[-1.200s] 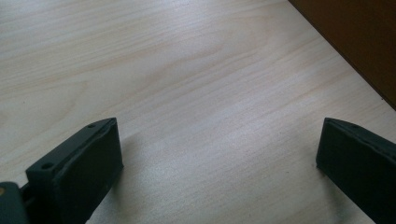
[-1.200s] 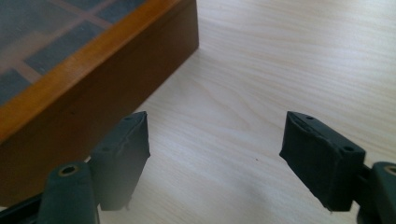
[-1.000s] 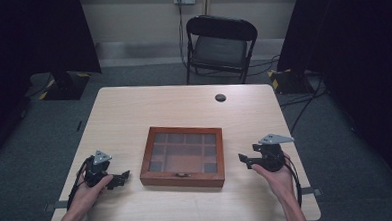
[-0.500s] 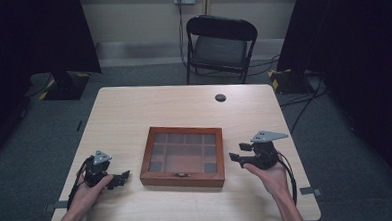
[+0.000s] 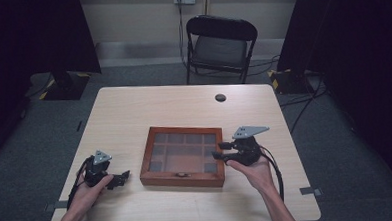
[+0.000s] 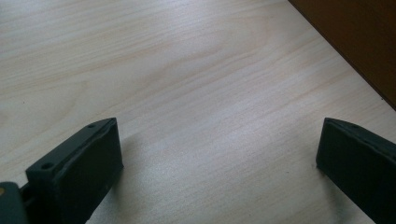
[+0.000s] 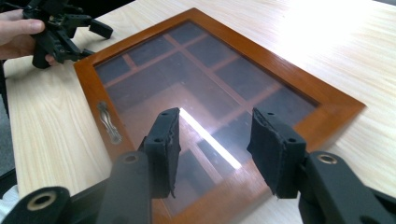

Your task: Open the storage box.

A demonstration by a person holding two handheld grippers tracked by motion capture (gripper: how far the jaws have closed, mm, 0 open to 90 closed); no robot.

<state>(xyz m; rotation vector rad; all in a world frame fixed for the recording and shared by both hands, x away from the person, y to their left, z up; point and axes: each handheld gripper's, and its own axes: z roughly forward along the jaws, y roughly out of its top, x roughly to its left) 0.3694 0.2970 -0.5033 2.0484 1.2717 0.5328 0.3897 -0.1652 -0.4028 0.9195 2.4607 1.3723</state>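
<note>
On the left side of the worktop (image 5: 134,108), the left gripper (image 5: 118,179) rests low on the bare wood, held in the person's left hand (image 5: 87,191). Its jaws stand wide apart with nothing between them, and they point toward the box without touching it, which looks like a waiting pose. In the middle lies the wooden box (image 5: 182,155), flat, lid shut, its glass top showing empty compartments and its small metal handle (image 7: 108,122) on the near edge facing the person, probably so the lid can be lifted from that side. To the right, the right gripper (image 7: 212,145) hangs raised over the box's right edge, tilted down at the glass. Its jaws are parted and empty, likely poised to steady or open the lid. A folding chair (image 5: 219,45) stands beyond the worktop.
</note>
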